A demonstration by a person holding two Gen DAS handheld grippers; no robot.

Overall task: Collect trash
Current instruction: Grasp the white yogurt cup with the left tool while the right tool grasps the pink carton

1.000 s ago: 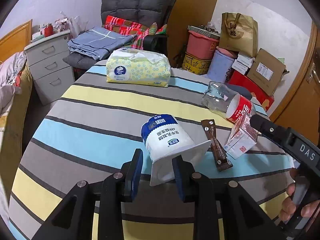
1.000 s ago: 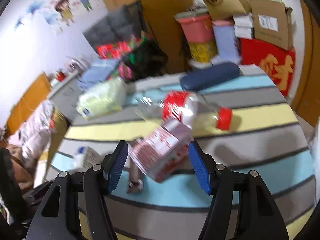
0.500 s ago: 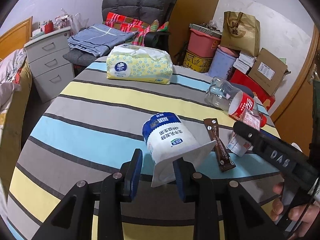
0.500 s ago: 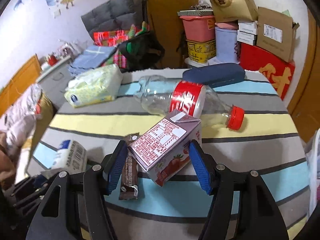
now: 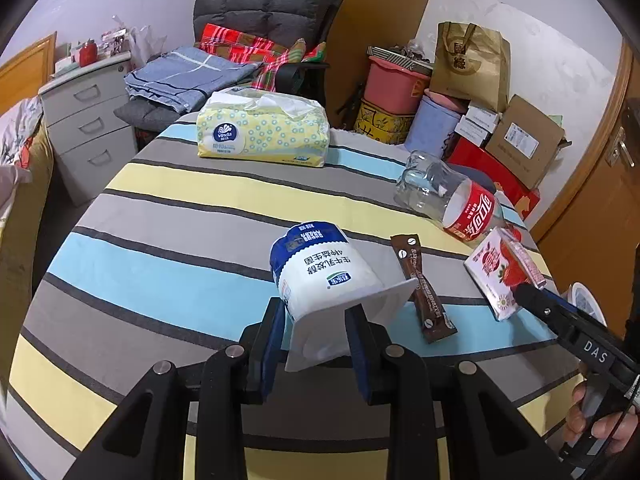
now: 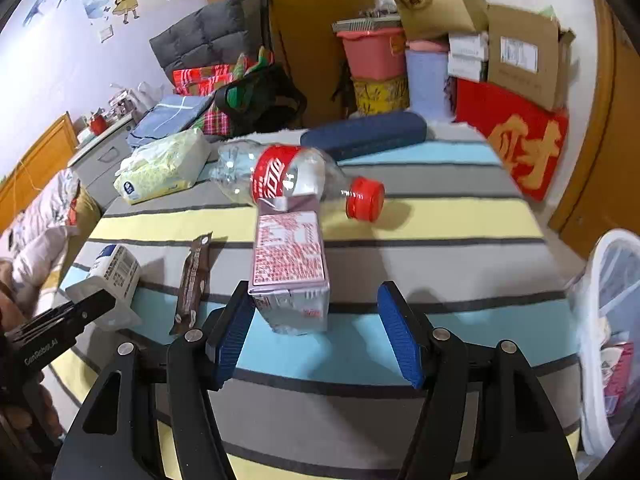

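My left gripper (image 5: 314, 338) is shut on a white and blue yogurt cup (image 5: 320, 270), pinching its rim just above the striped table (image 5: 180, 216). The cup also shows in the right wrist view (image 6: 114, 270). My right gripper (image 6: 316, 334) is open, its jaws on either side of a pink strawberry milk carton (image 6: 290, 264) lying on the table; the left pad (image 6: 230, 334) is close to the carton. The carton shows in the left wrist view (image 5: 500, 272). A brown snack wrapper (image 5: 422, 288) and an empty cola bottle (image 6: 288, 178) lie nearby.
A yellow tissue pack (image 5: 262, 132) sits at the table's far side, a dark blue case (image 6: 364, 134) behind the bottle. A white mesh bin (image 6: 612, 336) with trash stands off the table's right edge. Boxes, buckets and a chair crowd the back.
My right gripper has swung so the carton now lies lengthwise between its jaws and closer in. My left gripper still holds the yogurt cup, slightly shifted.
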